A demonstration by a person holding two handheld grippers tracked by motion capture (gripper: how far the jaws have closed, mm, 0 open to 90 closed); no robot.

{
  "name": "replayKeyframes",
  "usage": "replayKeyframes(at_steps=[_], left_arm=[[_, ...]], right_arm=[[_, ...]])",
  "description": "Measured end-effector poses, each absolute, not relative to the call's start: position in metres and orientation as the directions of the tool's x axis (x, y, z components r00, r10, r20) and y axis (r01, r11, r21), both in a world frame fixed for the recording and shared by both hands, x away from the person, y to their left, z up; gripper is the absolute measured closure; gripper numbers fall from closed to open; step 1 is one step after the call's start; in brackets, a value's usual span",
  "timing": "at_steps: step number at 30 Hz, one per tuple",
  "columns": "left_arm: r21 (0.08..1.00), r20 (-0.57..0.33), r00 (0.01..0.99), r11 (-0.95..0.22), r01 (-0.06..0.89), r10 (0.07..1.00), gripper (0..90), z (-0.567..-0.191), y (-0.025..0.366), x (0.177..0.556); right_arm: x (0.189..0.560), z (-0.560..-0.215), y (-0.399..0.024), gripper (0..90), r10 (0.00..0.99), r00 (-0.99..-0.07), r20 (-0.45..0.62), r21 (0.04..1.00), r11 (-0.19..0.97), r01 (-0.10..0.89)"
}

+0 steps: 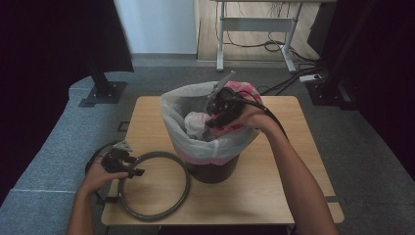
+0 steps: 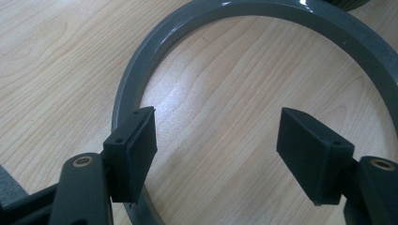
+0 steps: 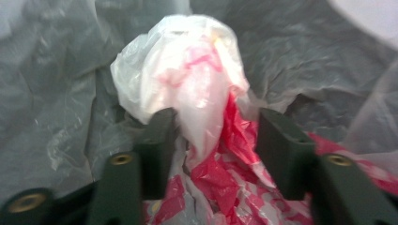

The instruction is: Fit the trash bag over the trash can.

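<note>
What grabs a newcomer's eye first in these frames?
The dark bin at the middle of the wooden table, lined with a white and pink plastic bag, stands out first. The right tool reaches into its mouth, jaws open on either side of a bunched-up wad of bag. At the table's near left corner lies a grey ring, with the left tool open over its rim.

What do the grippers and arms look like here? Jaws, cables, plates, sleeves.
Both grippers are black. The left gripper carries a grey three-cornered plate; its jaws end in flat rectangular black pads with small screw holes and brass-coloured pivot bushings behind. The right gripper has the same pads, a grey plate and a black cable along the forearm. No sleeves in view.
</note>
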State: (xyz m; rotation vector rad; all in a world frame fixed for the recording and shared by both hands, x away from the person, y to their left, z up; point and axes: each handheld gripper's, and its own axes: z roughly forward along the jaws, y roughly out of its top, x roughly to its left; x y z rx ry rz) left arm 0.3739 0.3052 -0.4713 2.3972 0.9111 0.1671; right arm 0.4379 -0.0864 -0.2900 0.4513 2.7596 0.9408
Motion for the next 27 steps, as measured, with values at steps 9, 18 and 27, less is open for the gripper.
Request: replayKeyframes(at_steps=[9,18,27], left_arm=[[0.549,-0.08,0.76,-0.608,0.574,0.645,28.8,-0.471,0.305,0.374],[0.548,-0.079,0.759,-0.608,0.575,0.646,28.6,-0.471,0.304,0.374],[0.546,-0.079,0.759,-0.609,0.576,0.647,28.4,-0.473,0.304,0.375]], right_arm=[[0.43,-0.283,-0.104,28.2,0.37,-0.926,-0.078,0.715,0.668,0.207],[0.417,-0.277,-0.137,25.9,0.417,-0.906,-0.075,0.824,0.537,0.179],[0.403,-0.277,-0.16,25.8,0.447,-0.891,-0.077,0.874,0.461,0.156]])
